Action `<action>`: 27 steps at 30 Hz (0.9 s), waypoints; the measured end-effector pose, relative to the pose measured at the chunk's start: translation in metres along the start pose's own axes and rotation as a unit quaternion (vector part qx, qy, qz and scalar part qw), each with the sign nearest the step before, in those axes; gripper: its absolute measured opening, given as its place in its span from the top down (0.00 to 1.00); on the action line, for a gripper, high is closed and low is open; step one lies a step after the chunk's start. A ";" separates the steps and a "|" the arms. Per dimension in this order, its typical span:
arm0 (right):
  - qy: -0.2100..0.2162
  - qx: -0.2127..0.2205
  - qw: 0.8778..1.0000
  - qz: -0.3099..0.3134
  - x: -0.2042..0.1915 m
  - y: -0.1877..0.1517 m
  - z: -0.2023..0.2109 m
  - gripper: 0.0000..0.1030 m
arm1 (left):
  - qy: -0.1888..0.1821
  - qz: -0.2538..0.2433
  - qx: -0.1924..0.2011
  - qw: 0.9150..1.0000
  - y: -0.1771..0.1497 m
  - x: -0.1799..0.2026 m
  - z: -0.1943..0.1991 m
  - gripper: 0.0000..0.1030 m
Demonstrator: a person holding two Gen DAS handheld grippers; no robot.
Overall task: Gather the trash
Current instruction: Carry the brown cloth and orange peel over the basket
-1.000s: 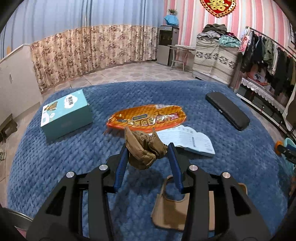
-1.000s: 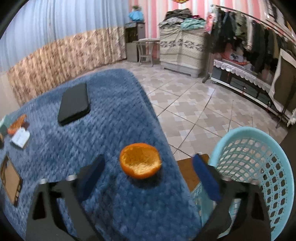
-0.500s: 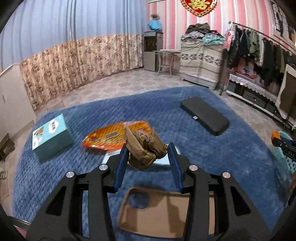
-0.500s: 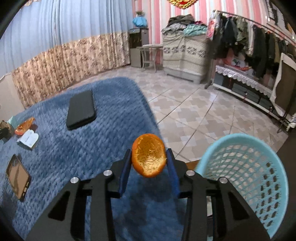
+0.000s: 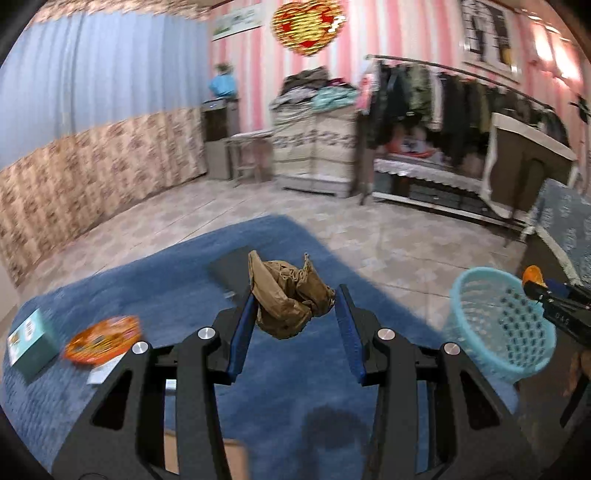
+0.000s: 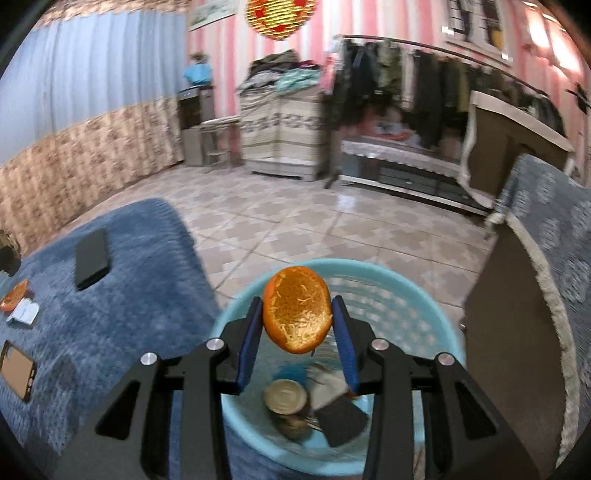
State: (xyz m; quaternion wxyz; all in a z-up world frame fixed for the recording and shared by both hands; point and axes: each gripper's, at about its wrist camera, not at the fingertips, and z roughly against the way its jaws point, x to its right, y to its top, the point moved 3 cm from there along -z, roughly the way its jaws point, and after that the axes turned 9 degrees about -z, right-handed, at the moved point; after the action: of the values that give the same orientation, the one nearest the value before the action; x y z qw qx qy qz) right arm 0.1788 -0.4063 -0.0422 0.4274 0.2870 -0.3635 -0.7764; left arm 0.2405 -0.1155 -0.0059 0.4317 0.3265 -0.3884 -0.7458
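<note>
Peel (image 6: pixel 296 314) pinched by right gripper (image 6: pixel 297 334) at frame centre: release over basket (image 6: pixel 424 314); left gripper (image 5: pixel 293 325) clamps paper (image 5: pixel 291 299).

Almost nothing readable. Faint pale marking, roughly "046", on the black body of the right tool (image 5: pixel 561 312) at the edge of the left wrist view; digits uncertain. Print on the teal box (image 5: pixel 31 341) and on the orange packet (image 5: pixel 101 338) smeared by blur, illegible. Red-and-gold wall ornament (image 6: pixel 279 16) too blurred to make out any character.
</note>
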 end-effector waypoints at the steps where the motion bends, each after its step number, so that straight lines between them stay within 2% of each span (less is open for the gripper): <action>1: -0.009 0.002 1.000 -0.005 0.007 0.000 0.002 0.63 | -0.008 -0.003 0.001 1.000 0.004 0.011 -0.002 0.59; 3: -0.026 0.008 0.999 -0.019 0.026 0.005 0.005 0.63 | -0.032 -0.012 0.004 0.999 0.012 0.036 -0.006 0.59; 8: -0.054 0.019 0.998 -0.030 0.057 0.013 0.008 0.63 | -0.061 -0.054 0.015 0.997 0.023 0.096 -0.015 0.59; 14: -0.057 0.020 0.997 -0.051 0.081 0.018 0.008 0.63 | -0.110 -0.061 0.014 0.992 0.032 0.153 -0.032 0.59; 18: -0.059 0.010 0.996 -0.063 0.091 0.016 0.000 0.63 | -0.140 -0.060 0.001 0.988 0.036 0.180 -0.049 0.59; 27: -0.067 0.007 0.990 -0.122 0.131 0.016 -0.008 0.63 | -0.175 -0.107 -0.023 0.979 0.028 0.240 -0.082 0.58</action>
State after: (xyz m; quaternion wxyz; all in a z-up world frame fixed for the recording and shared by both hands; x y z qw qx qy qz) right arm 0.1310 -0.5288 -0.0515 0.3020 0.2792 -0.3593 -0.8377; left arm 0.2198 -0.3644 -0.0576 0.2824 0.2210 -0.4037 -0.8417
